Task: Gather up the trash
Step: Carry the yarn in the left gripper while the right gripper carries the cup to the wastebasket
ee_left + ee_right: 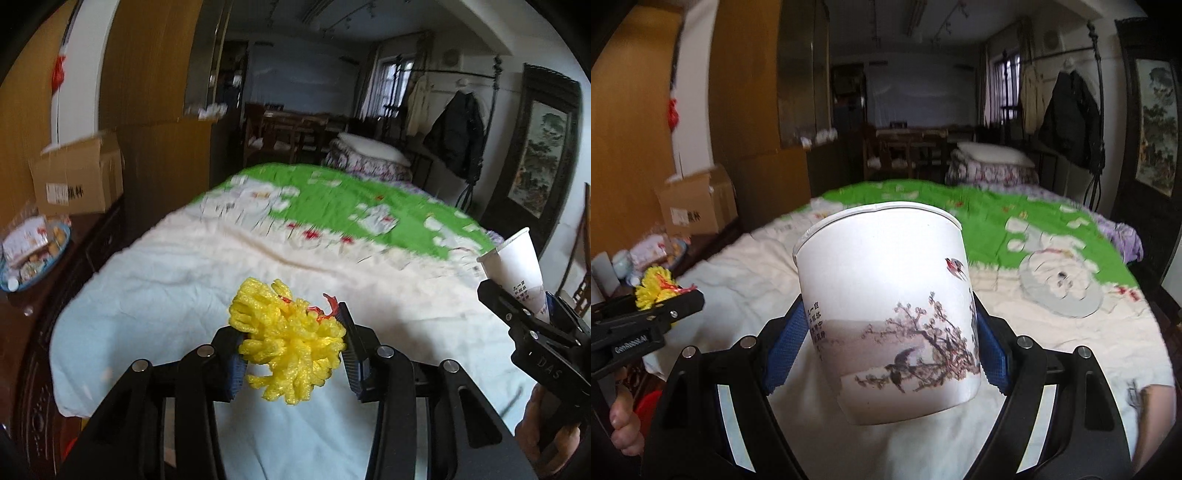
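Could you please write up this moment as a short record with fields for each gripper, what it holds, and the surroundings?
left gripper: shut on yellow foam net
right gripper: shut on paper cup, roughly upright, slightly tilted
cup print: blossom branch with birds
below: bed, white sheet, green floral quilt further back
beside the bed: cardboard box, plate of snacks
bin: not in view

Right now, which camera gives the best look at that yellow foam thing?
The left wrist view: the yellow foam net sits large and central, pinched in the left gripper. The right wrist view shows it only small, at the left edge.
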Demonstrator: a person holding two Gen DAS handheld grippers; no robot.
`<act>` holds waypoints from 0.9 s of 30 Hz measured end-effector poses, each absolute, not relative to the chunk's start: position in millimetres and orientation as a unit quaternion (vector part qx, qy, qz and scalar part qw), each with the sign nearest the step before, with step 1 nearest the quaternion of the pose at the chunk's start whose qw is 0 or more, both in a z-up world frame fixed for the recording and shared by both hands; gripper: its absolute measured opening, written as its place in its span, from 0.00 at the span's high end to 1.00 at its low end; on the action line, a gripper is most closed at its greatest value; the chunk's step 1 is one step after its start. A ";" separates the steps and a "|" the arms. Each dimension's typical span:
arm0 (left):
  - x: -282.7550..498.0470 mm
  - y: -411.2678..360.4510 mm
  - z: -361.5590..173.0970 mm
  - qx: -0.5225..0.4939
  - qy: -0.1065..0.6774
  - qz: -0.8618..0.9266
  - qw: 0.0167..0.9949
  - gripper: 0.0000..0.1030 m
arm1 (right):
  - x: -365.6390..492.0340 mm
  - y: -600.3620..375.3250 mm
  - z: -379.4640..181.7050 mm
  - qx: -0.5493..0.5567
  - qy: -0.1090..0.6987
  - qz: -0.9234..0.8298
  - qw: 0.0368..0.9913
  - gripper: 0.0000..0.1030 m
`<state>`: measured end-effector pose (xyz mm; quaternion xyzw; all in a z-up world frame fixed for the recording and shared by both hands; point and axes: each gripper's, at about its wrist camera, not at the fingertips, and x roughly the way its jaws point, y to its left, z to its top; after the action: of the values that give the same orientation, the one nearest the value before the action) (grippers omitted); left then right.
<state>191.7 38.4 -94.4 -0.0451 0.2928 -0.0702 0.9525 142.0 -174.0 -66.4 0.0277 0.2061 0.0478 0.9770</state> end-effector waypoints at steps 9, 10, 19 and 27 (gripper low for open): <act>115.3 27.2 -34.4 -0.049 0.239 -0.096 0.965 0.58 | 60.8 -184.9 -5.0 0.050 0.123 0.067 0.989 0.23; 106.9 27.8 -28.7 -0.047 0.233 -0.095 0.967 0.58 | 52.4 -185.5 0.0 0.053 0.117 0.072 0.989 0.23; 19.3 41.5 17.0 -0.017 0.165 -0.065 0.984 0.57 | -3.4 -180.2 29.9 0.069 0.075 0.125 0.987 0.23; -27.6 76.7 11.1 0.007 0.159 -0.013 0.987 0.57 | -21.8 -150.0 27.0 0.052 0.078 0.176 0.980 0.23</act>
<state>-27.6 76.7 11.1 0.0068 0.1586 -0.0133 0.9872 -21.8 -150.0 27.0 0.0519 0.0777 0.1764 0.9799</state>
